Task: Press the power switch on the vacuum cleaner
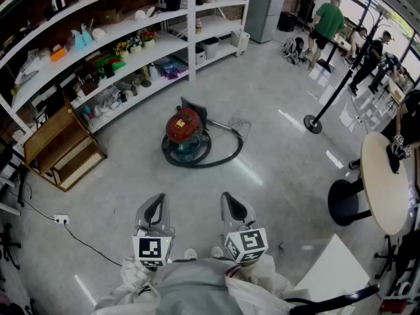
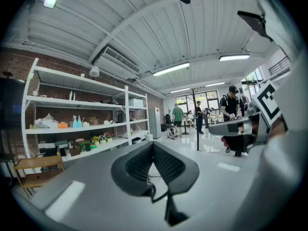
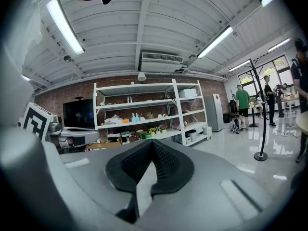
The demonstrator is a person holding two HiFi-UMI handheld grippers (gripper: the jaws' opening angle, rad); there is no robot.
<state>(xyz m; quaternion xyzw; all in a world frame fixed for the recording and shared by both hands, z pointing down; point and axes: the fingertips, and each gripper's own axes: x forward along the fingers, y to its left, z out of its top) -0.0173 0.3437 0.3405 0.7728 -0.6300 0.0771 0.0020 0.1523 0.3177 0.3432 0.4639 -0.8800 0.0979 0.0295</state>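
Observation:
The vacuum cleaner (image 1: pixel 184 128) stands on the floor in the middle of the head view. It has a red dome top on a teal base, and its black hose (image 1: pixel 226 151) loops round it. My left gripper (image 1: pixel 155 202) and right gripper (image 1: pixel 231 201) are held side by side near my body, well short of the vacuum. Both point ahead. In the left gripper view the left gripper (image 2: pixel 153 144) has its black pads meeting at the tips with nothing between them. The right gripper (image 3: pixel 153 141) looks the same. Neither gripper view shows the vacuum.
White shelving (image 1: pixel 131 51) full of small items runs along the far left. A wooden rack (image 1: pixel 62 148) stands at its near end. A power strip with a cable (image 1: pixel 61 219) lies at the left. A pole stand (image 1: pixel 314 123), a round table (image 1: pixel 384 182) and people (image 1: pixel 325 25) are at the right.

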